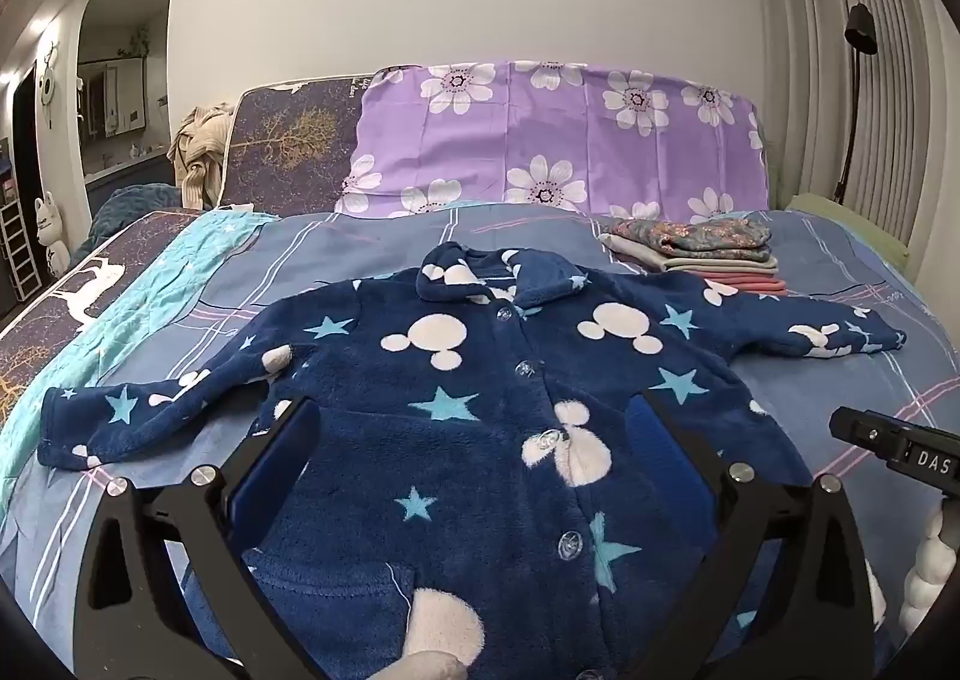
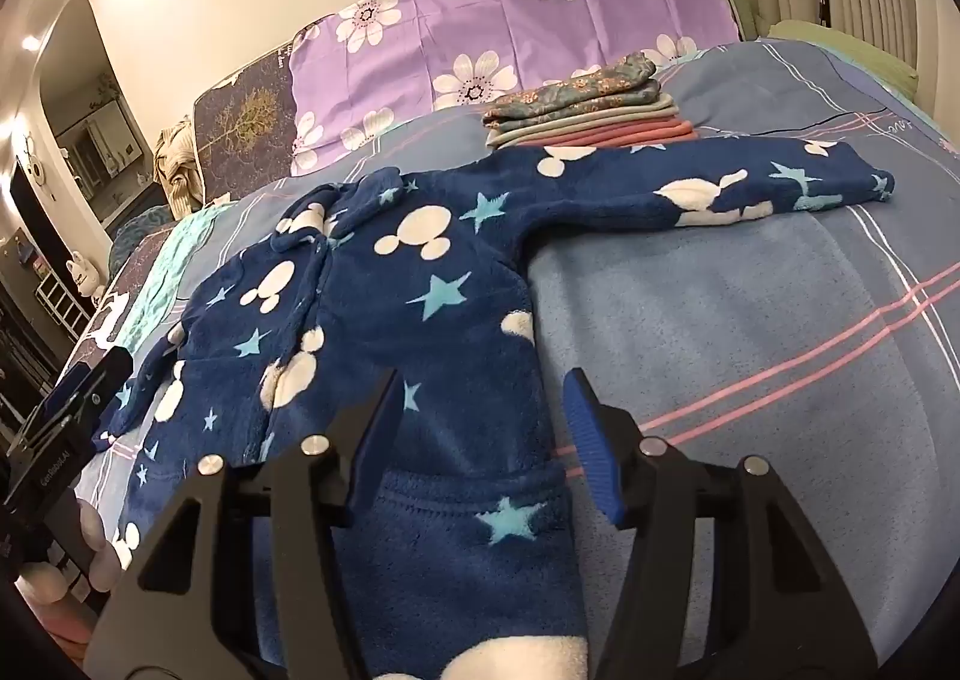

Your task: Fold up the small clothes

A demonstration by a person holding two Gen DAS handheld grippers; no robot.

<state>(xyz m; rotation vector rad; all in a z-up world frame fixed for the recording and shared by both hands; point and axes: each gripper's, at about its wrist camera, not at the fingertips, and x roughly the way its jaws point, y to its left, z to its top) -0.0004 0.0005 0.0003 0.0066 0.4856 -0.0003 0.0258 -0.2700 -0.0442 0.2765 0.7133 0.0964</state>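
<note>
So nearest the cameras are the two tools: the left hand-held gripper [image 1: 474, 440] has its fingers spread wide over the lower front of the fleece jacket [image 1: 480, 380], pinching nothing, and the right hand-held gripper [image 2: 480, 428] is spread too, straddling the jacket's right side edge near the hem, also holding nothing. Whether either one actually touches the fabric is hard to say. The jacket itself, navy fleece with white mouse heads and light blue stars, lies flat and buttoned in the middle of the bed [image 2: 750, 320], collar at the far end, left sleeve [image 1: 132, 416] and right sleeve [image 2: 750, 188] both stretched straight out sideways. So this one looks laid out and smoothed but not folded at all yet; sleeves in, then body over, is probably what's left. Farther back and to the right, just past the right sleeve, sits a neat stack of folded clothes [image 2: 582, 116], flowery one on top, so a good chunk of the job seems done already. Beyond that is the purple flowered pillow [image 1: 552, 134] against the wall.
</note>
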